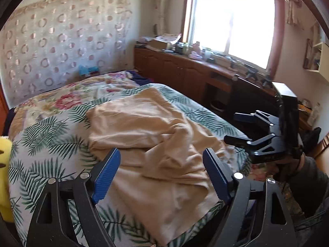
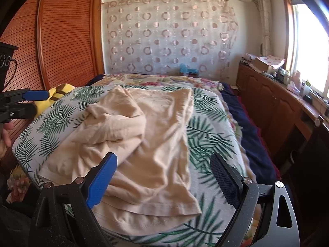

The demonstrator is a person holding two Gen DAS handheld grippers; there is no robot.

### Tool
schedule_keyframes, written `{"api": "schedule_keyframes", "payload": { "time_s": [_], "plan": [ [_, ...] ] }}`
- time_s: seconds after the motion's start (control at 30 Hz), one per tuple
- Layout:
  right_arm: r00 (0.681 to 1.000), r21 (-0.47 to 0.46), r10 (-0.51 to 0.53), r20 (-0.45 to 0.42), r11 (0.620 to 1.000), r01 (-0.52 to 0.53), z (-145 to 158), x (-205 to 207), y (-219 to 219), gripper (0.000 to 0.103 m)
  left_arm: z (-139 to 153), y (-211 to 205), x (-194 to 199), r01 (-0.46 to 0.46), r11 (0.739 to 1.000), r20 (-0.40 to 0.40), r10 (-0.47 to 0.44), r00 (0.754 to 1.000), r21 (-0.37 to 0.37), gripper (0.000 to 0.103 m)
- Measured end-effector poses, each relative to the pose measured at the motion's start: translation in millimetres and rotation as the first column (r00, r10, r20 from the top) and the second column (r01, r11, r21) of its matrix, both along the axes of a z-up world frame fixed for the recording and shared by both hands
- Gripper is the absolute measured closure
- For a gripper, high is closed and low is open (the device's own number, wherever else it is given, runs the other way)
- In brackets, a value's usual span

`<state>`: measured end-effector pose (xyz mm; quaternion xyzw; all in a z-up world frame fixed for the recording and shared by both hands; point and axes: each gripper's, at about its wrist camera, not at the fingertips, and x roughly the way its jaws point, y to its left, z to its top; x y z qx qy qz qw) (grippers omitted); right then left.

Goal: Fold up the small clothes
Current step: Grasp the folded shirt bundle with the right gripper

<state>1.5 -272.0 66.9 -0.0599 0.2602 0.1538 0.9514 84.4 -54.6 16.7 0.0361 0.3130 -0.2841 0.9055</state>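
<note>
A beige garment (image 1: pixel 148 127) (image 2: pixel 144 123) lies rumpled and partly folded over itself on the palm-leaf bed sheet (image 1: pixel 47 140) (image 2: pixel 209 127). My left gripper (image 1: pixel 161 152) hovers over its near part, open, with blue pads (image 1: pixel 107 177) wide apart and no cloth pinched between them. My right gripper (image 2: pixel 163 156) is also open above the garment's lower hem, nothing held. In the left wrist view the right gripper (image 1: pixel 231 127) sits at the bed's right edge. In the right wrist view the left gripper (image 2: pixel 41 102) shows at the far left, held by a hand.
A yellow plush toy (image 1: pixel 4 164) (image 2: pixel 59 91) rests at the bed's left side. A floral quilt (image 1: pixel 67 96) covers the far end. A cluttered wooden cabinet (image 1: pixel 174 70) (image 2: pixel 277 107) runs under the window. Slatted wardrobe doors (image 2: pixel 67 41) stand on the left.
</note>
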Motion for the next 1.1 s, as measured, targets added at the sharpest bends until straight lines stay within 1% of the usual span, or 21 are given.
{"api": "schedule_keyframes", "payload": {
  "time_s": [0.13,0.3,0.4,0.5,0.53,0.57,0.6,0.63,0.67,0.7,0.73,0.87,0.97,1.03,1.1],
  "plan": [
    [0.998,-0.007,0.056,0.009,0.998,-0.056,4,4,27,0.011,-8,17,3,-0.057,0.998,-0.001,0.057,0.998,-0.006,0.02],
    [0.993,-0.008,0.116,0.014,0.993,-0.116,6,13,55,0.012,-19,31,7,-0.123,0.992,0.005,0.123,0.992,0.019,0.02],
    [0.99,0.004,0.144,-0.005,0.99,-0.144,3,23,67,0.017,-27,41,11,-0.142,0.99,-0.019,0.142,0.99,0.007,0.02],
    [0.988,-0.007,0.152,-0.039,0.988,-0.152,-5,37,79,0.026,-33,48,14,-0.159,0.987,-0.035,0.159,0.987,-0.001,0.02],
    [0.988,-0.016,0.143,-0.054,0.989,-0.144,-8,42,80,0.031,-35,49,15,-0.162,0.987,-0.04,0.162,0.986,-0.005,0.02],
    [0.988,-0.023,0.138,-0.069,0.99,-0.14,-11,48,81,0.04,-36,51,16,-0.163,0.987,-0.044,0.162,0.986,-0.008,0.02],
    [0.988,-0.027,0.13,-0.083,0.991,-0.133,-14,53,80,0.045,-37,52,16,-0.164,0.986,-0.046,0.164,0.985,-0.01,0.02],
    [0.989,-0.036,0.11,-0.096,0.993,-0.113,-17,58,78,0.061,-39,53,16,-0.168,0.986,-0.049,0.167,0.985,-0.011,0.02],
    [0.989,-0.043,0.093,-0.112,0.994,-0.098,-20,62,74,0.081,-40,54,16,-0.169,0.985,-0.053,0.168,0.984,-0.011,0.02],
    [0.986,-0.041,0.1,-0.132,0.994,-0.106,-21,65,70,0.09,-43,54,17,-0.17,0.985,-0.059,0.169,0.984,-0.012,0.02],
    [0.984,-0.035,0.107,-0.142,0.993,-0.113,-21,66,66,0.093,-44,54,17,-0.169,0.985,-0.064,0.168,0.984,-0.013,0.02],
    [0.99,-0.018,0.077,-0.118,0.997,-0.08,-14,57,38,0.096,-47,55,21,-0.173,0.985,-0.078,0.17,0.982,-0.024,0.021],
    [0.996,0.003,0.015,-0.084,1.0,-0.014,-5,43,3,0.096,-45,54,19,-0.17,0.985,-0.073,0.167,0.983,-0.028,0.02],
    [0.996,0.026,-0.02,-0.087,0.999,0.022,-4,34,-20,0.096,-44,53,17,-0.169,0.985,-0.069,0.166,0.984,-0.032,0.02],
    [0.993,0.046,-0.039,-0.112,0.998,0.044,-9,31,-40,0.096,-45,53,18,-0.171,0.985,-0.071,0.168,0.983,-0.034,0.02]
  ]
}}
